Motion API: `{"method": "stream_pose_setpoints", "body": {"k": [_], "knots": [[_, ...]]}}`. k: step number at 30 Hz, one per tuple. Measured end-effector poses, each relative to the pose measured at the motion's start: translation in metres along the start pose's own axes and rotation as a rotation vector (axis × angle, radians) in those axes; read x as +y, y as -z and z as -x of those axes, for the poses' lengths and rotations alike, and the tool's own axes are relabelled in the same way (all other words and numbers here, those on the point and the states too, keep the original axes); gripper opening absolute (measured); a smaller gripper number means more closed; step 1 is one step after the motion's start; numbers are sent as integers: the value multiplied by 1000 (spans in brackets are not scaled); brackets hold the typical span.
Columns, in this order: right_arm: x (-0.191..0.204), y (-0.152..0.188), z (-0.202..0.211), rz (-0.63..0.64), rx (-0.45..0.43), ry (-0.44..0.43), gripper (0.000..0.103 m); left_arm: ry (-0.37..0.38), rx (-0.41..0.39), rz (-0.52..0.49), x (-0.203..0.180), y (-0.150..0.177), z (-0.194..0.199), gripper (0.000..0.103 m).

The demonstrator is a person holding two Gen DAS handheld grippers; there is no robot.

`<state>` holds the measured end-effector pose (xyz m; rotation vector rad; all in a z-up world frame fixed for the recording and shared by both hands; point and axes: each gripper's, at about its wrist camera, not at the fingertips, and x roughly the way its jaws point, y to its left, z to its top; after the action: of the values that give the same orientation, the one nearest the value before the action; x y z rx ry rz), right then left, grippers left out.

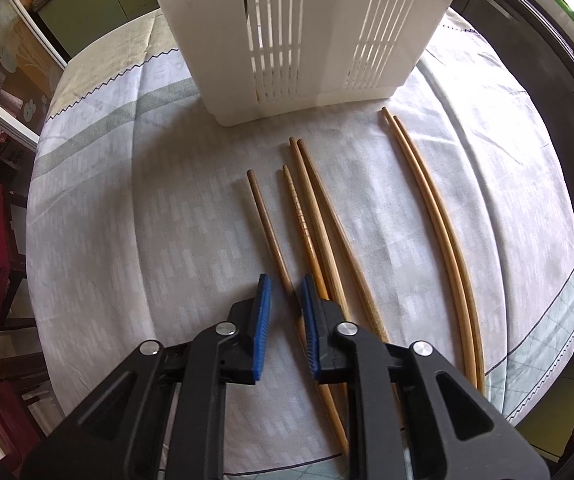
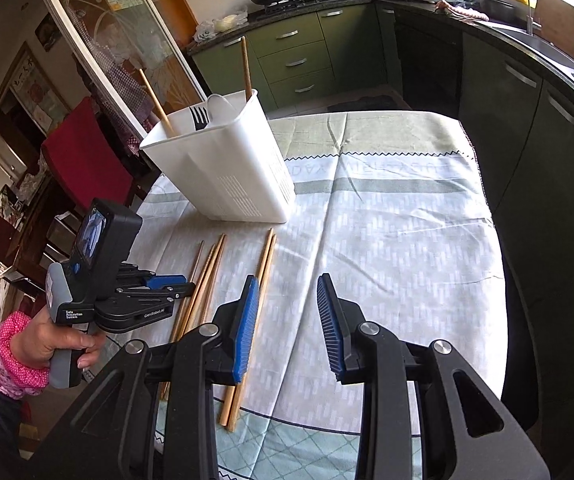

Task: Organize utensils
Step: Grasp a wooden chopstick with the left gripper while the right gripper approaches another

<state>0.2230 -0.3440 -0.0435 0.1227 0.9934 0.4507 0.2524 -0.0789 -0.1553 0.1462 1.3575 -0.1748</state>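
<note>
Several wooden chopsticks lie side by side on the tablecloth [image 1: 127, 220] in front of a white slotted utensil holder [image 1: 307, 40]. My left gripper [image 1: 285, 284] points steeply down, its blue pads drawn close around the thick end of the leftmost chopstick [image 1: 265, 220], which rests on the cloth. In the right wrist view the left gripper [image 2: 175, 280] sits low over that group. My right gripper [image 2: 287, 284] hovers open with only cloth between its pads; a pair of chopsticks [image 2: 267, 256] runs under its left finger. The holder [image 2: 215, 168] contains a black fork [image 2: 199, 118], a white spoon and two upright chopsticks.
A hand in a pink sleeve [image 2: 7, 356] holds the left gripper's handle. A red chair [image 2: 87, 152] stands at the table's left side. Green kitchen cabinets [image 2: 307, 60] and a dark counter curve round the back and right. The table's front edge is close below the grippers.
</note>
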Motion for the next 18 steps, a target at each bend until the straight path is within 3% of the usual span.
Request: {"method": "stream_pose_setpoints", "body": {"k": [7, 13, 18], "knots": [[12, 3, -43, 31, 105, 11, 31, 2, -6, 6, -1, -3, 1, 6], [19, 4, -99, 50, 228, 42, 31, -18, -68, 9, 17, 2, 19, 6], [28, 0, -129, 57, 260, 49, 26, -5, -108, 10, 27, 3, 34, 6]]}}
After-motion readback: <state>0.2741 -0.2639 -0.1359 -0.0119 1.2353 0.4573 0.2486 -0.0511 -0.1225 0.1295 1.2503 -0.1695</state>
